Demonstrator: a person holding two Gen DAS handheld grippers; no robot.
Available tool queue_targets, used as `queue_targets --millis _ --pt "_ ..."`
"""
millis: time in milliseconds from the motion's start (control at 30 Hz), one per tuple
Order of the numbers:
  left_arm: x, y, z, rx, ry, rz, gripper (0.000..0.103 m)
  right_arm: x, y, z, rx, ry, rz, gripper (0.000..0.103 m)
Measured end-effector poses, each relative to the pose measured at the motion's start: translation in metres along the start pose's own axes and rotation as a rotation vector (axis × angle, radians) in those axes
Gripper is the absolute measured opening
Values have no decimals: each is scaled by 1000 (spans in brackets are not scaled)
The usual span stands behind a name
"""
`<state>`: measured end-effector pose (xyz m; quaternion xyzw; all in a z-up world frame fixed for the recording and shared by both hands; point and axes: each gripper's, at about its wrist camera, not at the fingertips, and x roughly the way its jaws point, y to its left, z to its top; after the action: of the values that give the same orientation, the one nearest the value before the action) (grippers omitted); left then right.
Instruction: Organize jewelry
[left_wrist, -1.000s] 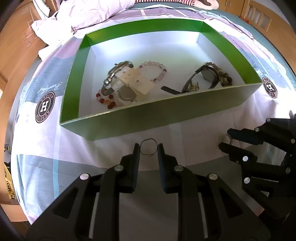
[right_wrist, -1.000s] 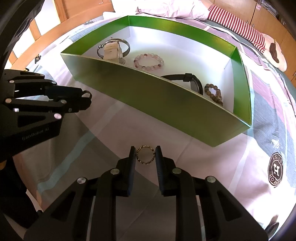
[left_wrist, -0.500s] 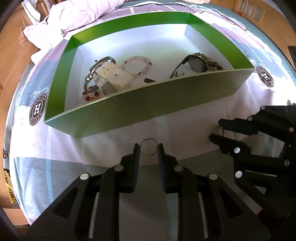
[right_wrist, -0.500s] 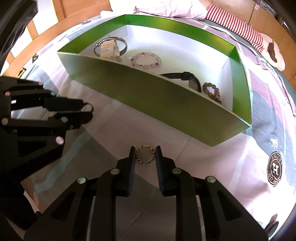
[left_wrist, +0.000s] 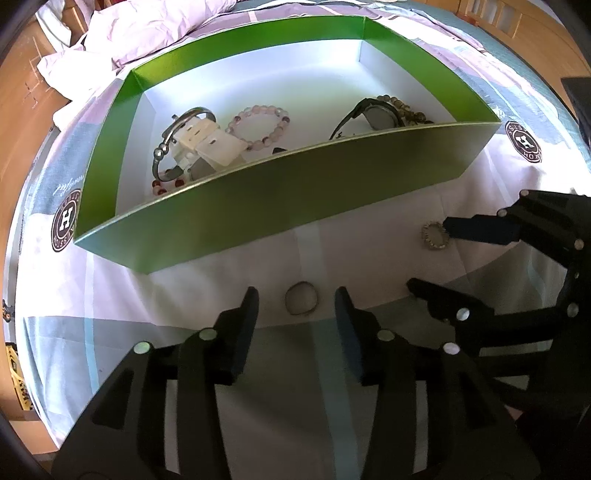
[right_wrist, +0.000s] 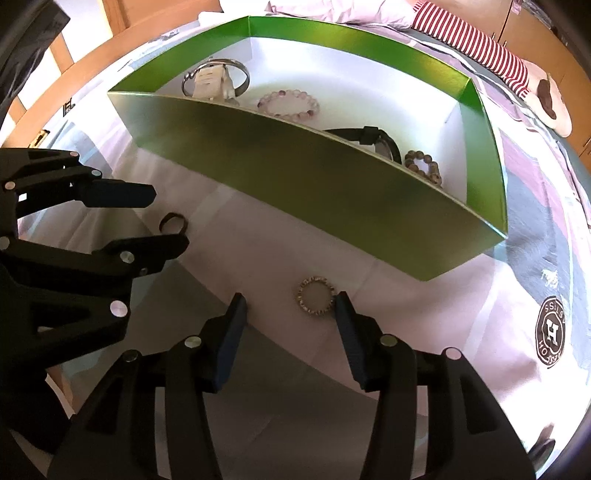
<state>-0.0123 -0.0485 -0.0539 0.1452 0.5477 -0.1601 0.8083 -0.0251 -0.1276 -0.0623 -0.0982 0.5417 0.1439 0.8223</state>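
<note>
A green box (left_wrist: 280, 199) with a white floor holds bracelets, watches and bead strings. A plain metal ring (left_wrist: 301, 298) lies on the bedsheet in front of the box, between the fingers of my open left gripper (left_wrist: 295, 306). A beaded ring (right_wrist: 316, 296) lies on the sheet between the fingers of my open right gripper (right_wrist: 291, 306), close to the right finger. The right wrist view also shows the left gripper (right_wrist: 162, 218) and the plain ring (right_wrist: 172, 223). The left wrist view shows the right gripper (left_wrist: 432, 254) and the beaded ring (left_wrist: 436, 236).
The box (right_wrist: 332, 177) stands on a patterned bedsheet (left_wrist: 369, 266) with round H logos. Pale pillows (left_wrist: 140, 33) lie behind the box. A striped cloth (right_wrist: 476, 40) lies at the far right. Wooden bed edges (left_wrist: 18, 110) border the sheet.
Both grippers have opened and let go of their rings, which now lie on the sheet. Both grippers sit lower and closer to the box's front wall.
</note>
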Motion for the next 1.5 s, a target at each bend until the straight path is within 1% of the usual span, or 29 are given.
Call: queue_targets --millis 67,167,233,467,567,633,667,700,733,767,800,867,1000,1333,1367,1433,1467,1500 --pt "3 2 0 -7 8 2 44 0 -5 1 28 -8 10 50" --pt "7 6 1 -20 20 0 46 -1 -15 2 78 -19 -16 50" --pt "8 8 1 -23 23 -2 46 1 -19 1 95 -17 -18 50" --pt "11 9 -1 -27 23 -7 46 1 -13 -2 80 -26 -35 50" --pt "13 10 0 -26 26 -4 46 2 -13 -2 70 -28 -30 44" --pt "14 9 1 -28 28 5 43 0 -2 -6 53 -30 -35 39" --pt "13 8 1 -26 28 9 40 0 1 -6 43 -31 -34 37" --pt "13 6 2 -22 27 11 38 0 4 -7 35 -32 -28 32" --pt "13 4 2 -20 26 10 33 -1 6 -7 30 -33 -24 26" --pt "13 2 2 -15 25 5 28 0 5 -5 26 -34 -17 22" --pt "13 1 2 -13 25 2 24 0 6 -5 23 -34 -16 22" --pt "13 0 2 -11 23 2 20 0 7 -6 22 -36 -17 21" --pt "10 2 3 -22 13 -1 20 -4 5 -6 36 -51 -10 21" --pt "-8 -2 4 -11 -59 8 20 -11 -1 -9 44 -76 0 21" --pt "-9 -2 4 -10 -64 10 20 -12 -1 -6 46 -83 6 21" --pt "-14 -3 2 -5 -83 11 20 -24 -3 -2 53 -124 24 21" --pt "-19 -1 4 -1 -104 9 20 -30 -5 1 55 -142 33 21" --pt "-25 0 5 0 -125 1 20 -43 -8 5 56 -182 45 21"
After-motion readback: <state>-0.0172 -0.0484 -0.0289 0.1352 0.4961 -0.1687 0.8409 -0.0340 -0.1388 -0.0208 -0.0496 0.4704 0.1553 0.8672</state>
